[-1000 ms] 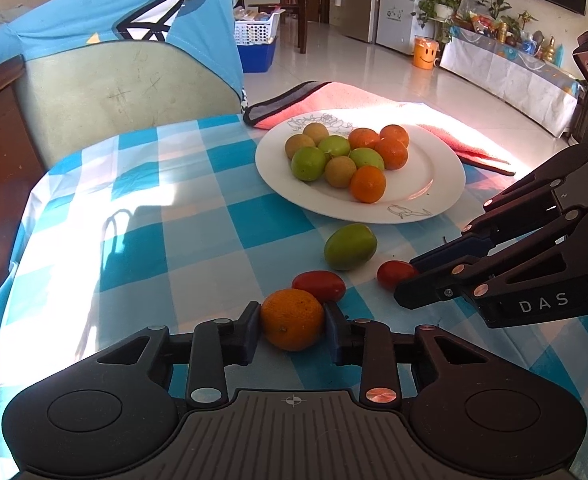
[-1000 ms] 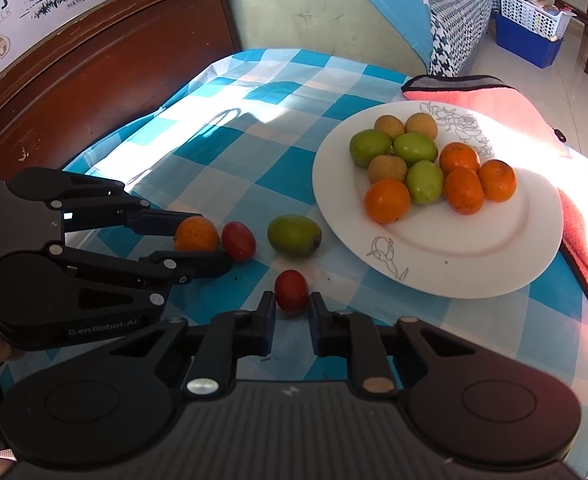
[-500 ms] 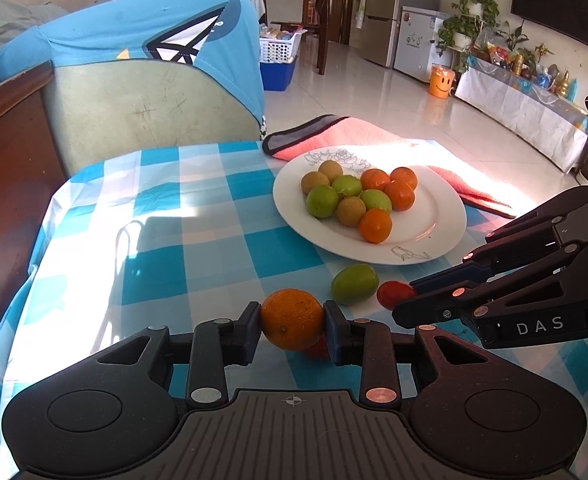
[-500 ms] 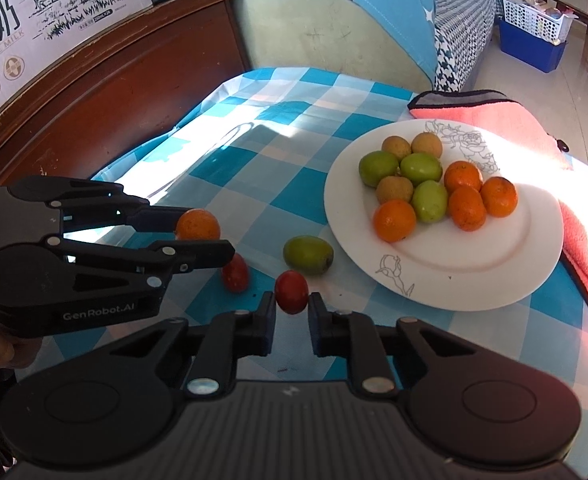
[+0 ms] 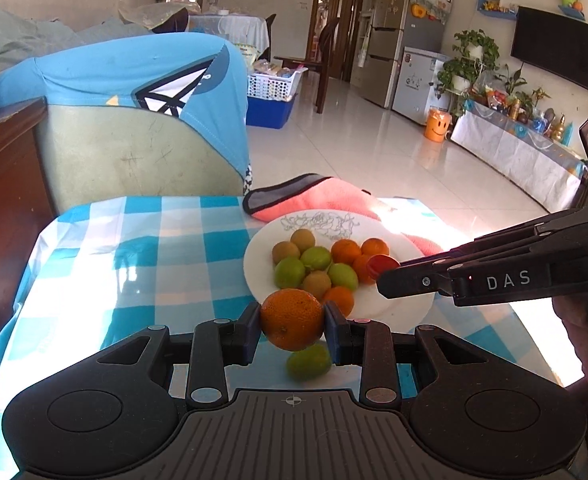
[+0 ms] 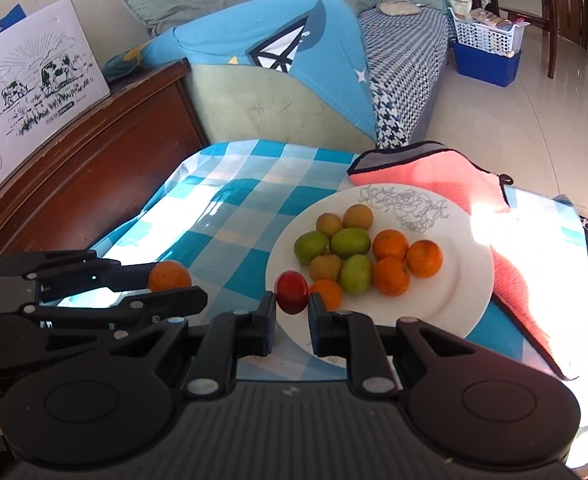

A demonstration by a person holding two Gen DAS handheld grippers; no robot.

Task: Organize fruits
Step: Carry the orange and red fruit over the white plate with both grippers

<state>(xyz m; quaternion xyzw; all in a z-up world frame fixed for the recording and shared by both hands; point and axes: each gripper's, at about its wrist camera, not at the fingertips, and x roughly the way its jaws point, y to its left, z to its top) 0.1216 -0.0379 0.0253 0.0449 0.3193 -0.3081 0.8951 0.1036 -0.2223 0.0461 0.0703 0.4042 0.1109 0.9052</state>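
My left gripper (image 5: 293,321) is shut on an orange (image 5: 292,319) and holds it in the air near the front rim of the white plate (image 5: 398,300). My right gripper (image 6: 292,300) is shut on a small red fruit (image 6: 291,292) and holds it above the plate's (image 6: 462,284) near-left rim. It also shows in the left wrist view (image 5: 381,265), over the plate. The plate carries several green, brown and orange fruits (image 6: 354,248). A green fruit (image 5: 308,362) lies on the checked cloth below my left gripper. The other red fruit is hidden.
A pink towel (image 6: 446,168) lies behind and to the right of the plate. The blue checked tablecloth (image 5: 154,264) covers the table. A sofa with a blue cover (image 6: 262,64) stands behind it and a wooden cabinet (image 6: 74,168) at the left.
Both grippers have lifted their fruits off the cloth and moved toward the plate. The red fruit now hangs over the plate's rim and the orange is higher and nearer the plate.
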